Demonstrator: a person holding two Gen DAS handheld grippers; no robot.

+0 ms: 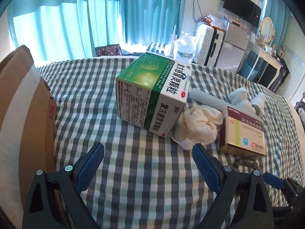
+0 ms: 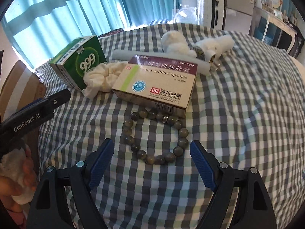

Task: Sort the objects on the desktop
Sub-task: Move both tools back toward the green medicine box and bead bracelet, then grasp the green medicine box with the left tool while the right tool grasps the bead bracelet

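On the checked bed cover (image 2: 238, 105) the things lie bunched together: the green medicine box (image 1: 150, 93) touches the crumpled white cloth (image 1: 198, 127), which touches the amoxicillin box (image 2: 158, 84), and the bead bracelet (image 2: 156, 137) lies just in front of that box (almost against its near edge). The left gripper (image 1: 148, 156) hovers with fingers wide apart and empty over bare cover before the green box. The right gripper (image 2: 151, 152), fingers equally wide and empty, straddles the bracelet's near side. A cardboard box (image 1: 22, 114) crowds the left edge; the cover's right side lies open.
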